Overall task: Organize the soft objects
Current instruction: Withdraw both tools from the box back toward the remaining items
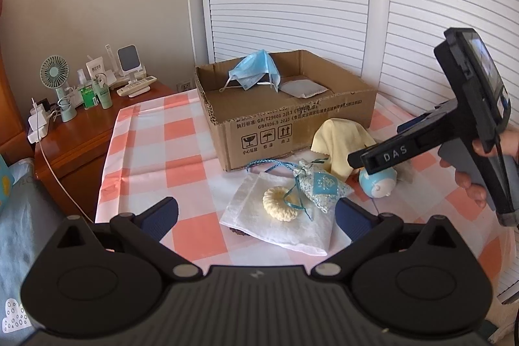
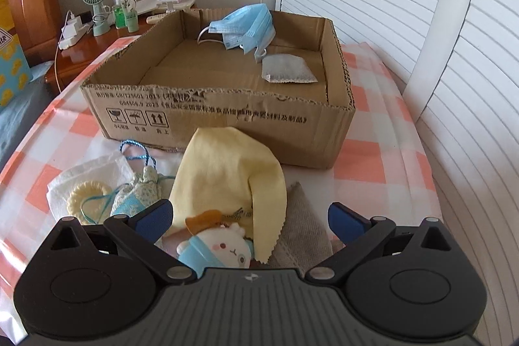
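Open brown cardboard box (image 2: pixel 227 115) sits on a table under a pink-and-white checked cloth (image 1: pixel 149 151). Inside the box: a light blue pleated face mask (image 2: pixel 243 28) draped against the far wall, and a flat grey sachet (image 2: pixel 287 70) lying on the floor near the right side. In front of the box, on the cloth: a white folded tissue-like pouch (image 1: pixel 279 216) with a cream knitted ring (image 1: pixel 280 204) resting on it, and a blue-and-white patterned drawstring sachet (image 1: pixel 321 188) overlapping the pouch's right edge, its blue cord trailing toward the box. Just to the right, a pale yellow cloth with pinked edge (image 2: pixel 223 177) is draped partly over a small blue-and-white plush toy (image 2: pixel 220 248); a grey fabric piece (image 2: pixel 301 229) lies beside it. Left gripper (image 1: pixel 256 216) hovers above the pouch, jaws spread wide, holding nothing. Right gripper (image 2: pixel 249 219) is also spread wide and empty, fingers flanking the plush toy and yellow cloth. A hand (image 1: pixel 476 180) grips the right tool's handle. Wooden side table (image 1: pixel 90 125) at left carries a green desk fan (image 1: pixel 56 80) and bottles.
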### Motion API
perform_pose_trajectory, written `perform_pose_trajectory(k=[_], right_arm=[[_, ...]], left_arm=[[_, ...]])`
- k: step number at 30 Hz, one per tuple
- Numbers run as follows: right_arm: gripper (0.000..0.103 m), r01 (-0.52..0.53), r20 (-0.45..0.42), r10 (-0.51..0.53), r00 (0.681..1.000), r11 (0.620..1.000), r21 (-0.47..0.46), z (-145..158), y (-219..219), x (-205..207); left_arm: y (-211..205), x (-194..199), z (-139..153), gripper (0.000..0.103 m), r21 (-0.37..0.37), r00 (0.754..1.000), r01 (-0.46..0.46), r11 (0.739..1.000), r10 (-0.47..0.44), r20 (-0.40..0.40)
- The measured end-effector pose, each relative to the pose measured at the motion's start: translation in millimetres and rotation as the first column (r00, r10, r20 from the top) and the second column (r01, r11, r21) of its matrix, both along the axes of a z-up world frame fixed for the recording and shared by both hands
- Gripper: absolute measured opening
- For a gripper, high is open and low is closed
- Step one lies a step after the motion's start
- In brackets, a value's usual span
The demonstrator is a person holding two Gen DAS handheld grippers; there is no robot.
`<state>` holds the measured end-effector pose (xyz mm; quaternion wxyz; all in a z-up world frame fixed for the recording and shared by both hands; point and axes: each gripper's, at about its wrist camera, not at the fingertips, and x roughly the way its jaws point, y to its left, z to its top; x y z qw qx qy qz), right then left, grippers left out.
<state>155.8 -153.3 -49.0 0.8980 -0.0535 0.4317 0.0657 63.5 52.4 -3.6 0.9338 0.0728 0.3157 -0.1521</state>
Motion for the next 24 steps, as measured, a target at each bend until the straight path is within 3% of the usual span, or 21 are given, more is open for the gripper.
perform_pose_trajectory(k=[16,24], right_arm=[[0.103,0.047,-0.049,-0.049,0.998,0.997,-0.058,-31.3,-27.7,-42.0],[0.103,0.040,0.007,-0.040,0.999,0.999,-0.023,-34.3,-36.4,-54.6]], left_arm=[[-6.7,-3.2,-4.3,0.102,0.011,1.000,0.013,1.000,-0.013,-0.016],[-13.8,9.6,-17.4,0.102,0.039,0.999,0.024,0.999,-0.022,-0.046]])
